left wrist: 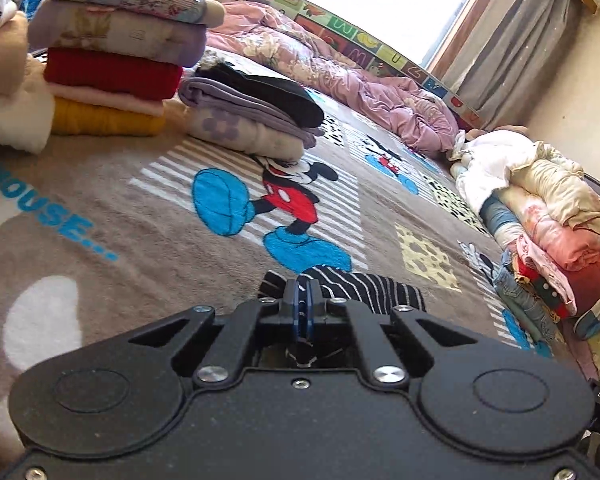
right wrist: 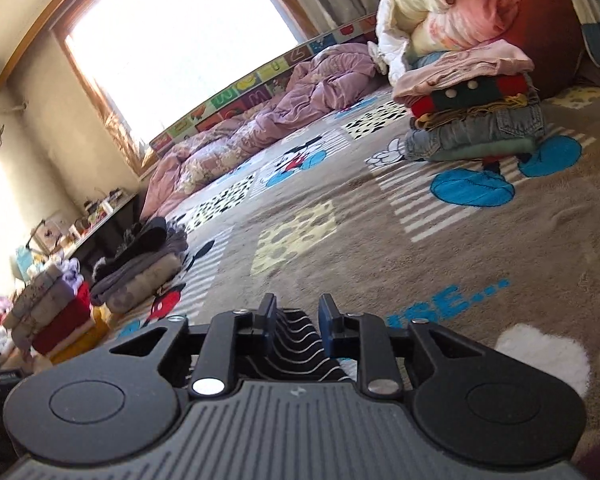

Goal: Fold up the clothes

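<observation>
Left claw [left wrist: 305, 286] pinches the striped garment [left wrist: 364, 286]; right claw [right wrist: 297, 312] stands spread around it

Both wrist views skim low over the shared cartoon blanket [left wrist: 140, 208] toward the window [right wrist: 172, 48]

A: What carried everything?
B: Before me lay a brown cartoon-mouse blanket [left wrist: 148, 216].
A: And directly upon it?
B: A striped garment [left wrist: 364, 286], two folded stacks [left wrist: 108, 68] [left wrist: 256, 120], a lilac quilt [left wrist: 340, 76], and a mixed clothes pile [right wrist: 476, 120].
</observation>
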Demonstrator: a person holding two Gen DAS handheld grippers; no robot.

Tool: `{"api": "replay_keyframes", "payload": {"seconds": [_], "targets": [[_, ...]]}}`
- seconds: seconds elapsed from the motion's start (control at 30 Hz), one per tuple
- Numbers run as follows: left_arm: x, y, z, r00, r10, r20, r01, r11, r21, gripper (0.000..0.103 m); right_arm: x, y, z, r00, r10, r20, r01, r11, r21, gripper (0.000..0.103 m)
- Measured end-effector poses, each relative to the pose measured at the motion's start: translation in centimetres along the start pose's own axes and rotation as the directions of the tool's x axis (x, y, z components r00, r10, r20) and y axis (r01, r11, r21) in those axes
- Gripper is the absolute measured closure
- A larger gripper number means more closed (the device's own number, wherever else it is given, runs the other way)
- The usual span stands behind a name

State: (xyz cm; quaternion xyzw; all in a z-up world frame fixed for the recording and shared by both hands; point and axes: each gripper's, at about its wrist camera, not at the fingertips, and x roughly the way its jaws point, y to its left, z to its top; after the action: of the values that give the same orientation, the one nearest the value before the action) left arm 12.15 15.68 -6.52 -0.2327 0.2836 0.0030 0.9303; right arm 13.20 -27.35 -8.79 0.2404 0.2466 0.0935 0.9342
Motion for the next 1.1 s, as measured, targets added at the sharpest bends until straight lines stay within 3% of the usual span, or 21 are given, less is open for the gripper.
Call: {"api": "replay_keyframes", "payload": {"seconds": [0.03,0.07,0.2,0.23,0.33,0.37,0.43,0.5,0.53,0.57,0.6,0.67,0.73,0.83,0.9,0.97,1.1], "targets": [[-0.3,0.2,-0.2,1.000,0.022,-0.001,-0.022,1.000,0.006,0.102,0.4,0.7,-0.2,1.000,-0.003,-0.019,0.002,0.999,-0.038,0.046],[-0.6,0.4,-0.5,0.999,0.044,-0.003,-0.044,0.999,0.011,0.102,0.8,1.4,-0.3,0.999,-0.007,-0.036,0.004,0.997,-0.075,0.039],[-1.3,1.5,-1.2,0.988,0.152,-0.013,-0.151,0.988,0.044,0.103,2.8,3.1,-0.8,0.996,-0.039,-0.085,0.022,0.980,-0.199,0.041],[-1.4,1.9,-1.4,0.984,0.179,-0.017,-0.178,0.983,0.052,0.103,3.1,3.2,-0.9,0.995,-0.042,-0.094,0.021,0.976,-0.215,0.046],[-1.6,2.8,-1.9,0.966,0.257,-0.027,-0.254,0.964,0.082,0.103,4.1,3.1,-1.0,0.992,-0.053,-0.118,0.024,0.971,-0.236,0.077],[-1.7,3.1,-2.1,0.962,0.270,-0.028,-0.267,0.960,0.086,0.103,4.1,2.6,-1.0,0.991,-0.062,-0.117,0.036,0.976,-0.217,0.083],[-1.9,3.5,-2.3,0.961,0.275,-0.032,-0.272,0.960,0.068,0.103,4.1,1.5,-1.0,0.990,-0.080,-0.113,0.059,0.982,-0.178,0.093],[-2.1,3.6,-2.3,0.969,0.242,-0.040,-0.239,0.969,0.060,0.103,4.2,0.5,-1.1,0.989,-0.097,-0.111,0.082,0.987,-0.139,0.093],[-2.3,3.4,-2.3,0.973,0.228,-0.030,-0.226,0.973,0.052,0.100,4.1,-0.1,-1.1,0.988,-0.109,-0.109,0.096,0.989,-0.117,0.095],[-2.4,3.1,-2.3,0.979,0.205,-0.019,-0.204,0.978,0.044,0.091,4.0,-1.0,-1.1,0.986,-0.126,-0.106,0.117,0.989,-0.089,0.095],[-2.4,2.6,-2.3,0.985,0.172,-0.014,-0.171,0.984,0.049,0.070,3.8,-2.0,-1.1,0.984,-0.144,-0.102,0.138,0.989,-0.060,0.095],[-2.4,1.5,-2.4,0.992,0.124,0.011,-0.124,0.990,0.060,0.047,3.3,-4.1,-1.0,0.978,-0.190,-0.087,0.192,0.981,0.008,0.095],[-1.7,0.0,-2.5,0.998,0.064,0.013,-0.065,0.992,0.109,0.045,2.6,-6.0,-0.9,0.970,-0.228,-0.081,0.235,0.968,0.091,0.095],[-0.4,-2.4,-2.9,1.000,0.006,0.006,-0.007,0.985,0.171,0.040,2.0,-6.4,-0.7,0.983,-0.168,-0.071,0.176,0.976,0.130,0.088],[0.7,-4.0,-3.4,1.000,0.000,-0.008,0.002,0.975,0.222,0.038,1.9,-4.8,-0.4,0.993,-0.103,-0.063,0.108,0.991,0.085,0.072],[1.6,-5.4,-3.9,1.000,0.004,-0.017,0.000,0.963,0.268,0.035,1.9,-2.8,-0.1,0.998,-0.040,-0.058,0.042,0.999,0.029,0.033],[3.3,-6.7,-4.9,0.999,0.024,-0.026,-0.015,0.953,0.303,0.029,2.8,1.6,0.7,0.995,0.034,-0.098,-0.046,0.992,-0.115,0.028]]}}
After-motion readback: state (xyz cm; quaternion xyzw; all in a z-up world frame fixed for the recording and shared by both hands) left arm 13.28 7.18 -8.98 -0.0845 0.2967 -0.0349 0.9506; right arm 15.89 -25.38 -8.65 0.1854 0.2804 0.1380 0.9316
